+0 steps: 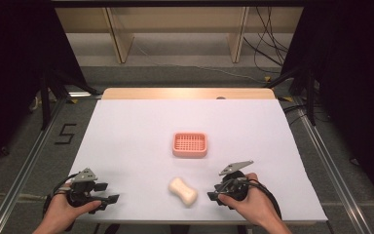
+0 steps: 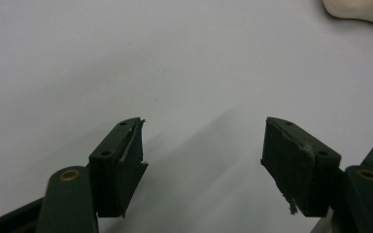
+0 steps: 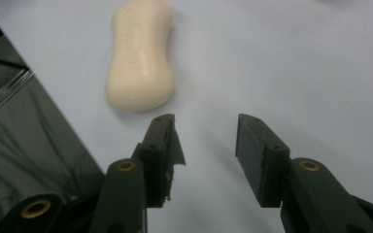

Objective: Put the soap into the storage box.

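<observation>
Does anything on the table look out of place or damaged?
The soap lies bare on the white table, outside the pink soap dish. Pad edges on both tongs look frayed.

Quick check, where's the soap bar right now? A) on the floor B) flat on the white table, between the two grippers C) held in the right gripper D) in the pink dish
B: the soap bar lies on the white table, nearer than the empty pink dish, with the left gripper and the right gripper both open beside it.
</observation>
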`<state>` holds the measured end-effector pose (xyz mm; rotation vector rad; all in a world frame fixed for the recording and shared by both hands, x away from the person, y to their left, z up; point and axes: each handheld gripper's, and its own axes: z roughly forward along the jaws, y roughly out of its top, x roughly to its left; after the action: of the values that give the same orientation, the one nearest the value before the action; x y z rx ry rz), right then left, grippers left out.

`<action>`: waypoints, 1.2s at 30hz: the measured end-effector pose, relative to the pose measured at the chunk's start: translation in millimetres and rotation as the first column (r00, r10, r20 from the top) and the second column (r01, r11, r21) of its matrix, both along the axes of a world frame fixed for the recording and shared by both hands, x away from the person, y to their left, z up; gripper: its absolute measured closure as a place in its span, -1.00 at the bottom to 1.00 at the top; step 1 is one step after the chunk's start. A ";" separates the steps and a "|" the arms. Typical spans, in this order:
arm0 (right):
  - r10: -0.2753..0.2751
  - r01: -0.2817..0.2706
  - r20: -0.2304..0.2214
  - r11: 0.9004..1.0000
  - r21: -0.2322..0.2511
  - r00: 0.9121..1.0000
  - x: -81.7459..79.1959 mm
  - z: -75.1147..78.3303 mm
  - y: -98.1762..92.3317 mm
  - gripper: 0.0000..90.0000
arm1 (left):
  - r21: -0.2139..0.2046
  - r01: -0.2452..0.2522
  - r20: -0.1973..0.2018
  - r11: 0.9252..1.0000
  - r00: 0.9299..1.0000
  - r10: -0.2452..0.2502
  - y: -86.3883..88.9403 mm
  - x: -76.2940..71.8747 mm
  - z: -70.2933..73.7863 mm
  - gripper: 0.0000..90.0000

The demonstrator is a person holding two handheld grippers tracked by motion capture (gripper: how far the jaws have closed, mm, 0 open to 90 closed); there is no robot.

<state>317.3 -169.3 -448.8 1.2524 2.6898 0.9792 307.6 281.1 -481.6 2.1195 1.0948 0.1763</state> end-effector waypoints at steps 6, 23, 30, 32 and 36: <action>0.092 -0.092 -0.008 0.992 -0.091 0.996 -6.0 3.3 16.2 0.03 | 0.023 0.000 -0.002 1.000 1.000 0.000 0.1 -0.6 1.5 -0.32; 0.163 -0.183 -0.111 0.960 -0.211 0.980 6.5 26.7 49.9 0.13 | 0.030 0.003 0.003 1.000 1.000 -0.003 -0.3 -0.2 1.0 -0.32; 0.170 -0.197 -0.128 0.950 -0.241 0.977 15.3 31.2 71.9 0.09 | 0.025 0.011 0.005 1.000 1.000 -0.011 0.0 -0.6 1.6 -0.32; 0.169 -0.200 -0.140 0.948 -0.249 0.976 17.5 32.3 76.6 0.09 | 0.013 0.013 0.004 1.000 1.000 -0.013 -0.3 -1.0 1.6 -0.32; 0.177 -0.212 -0.151 0.942 -0.260 0.973 20.7 32.4 82.6 0.07 | 0.030 0.005 0.006 1.000 1.000 -0.005 0.2 -0.3 1.4 -0.32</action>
<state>338.0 -86.8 -416.5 1.0434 2.9620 0.5241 307.3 281.3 -480.2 2.1468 1.0893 0.1973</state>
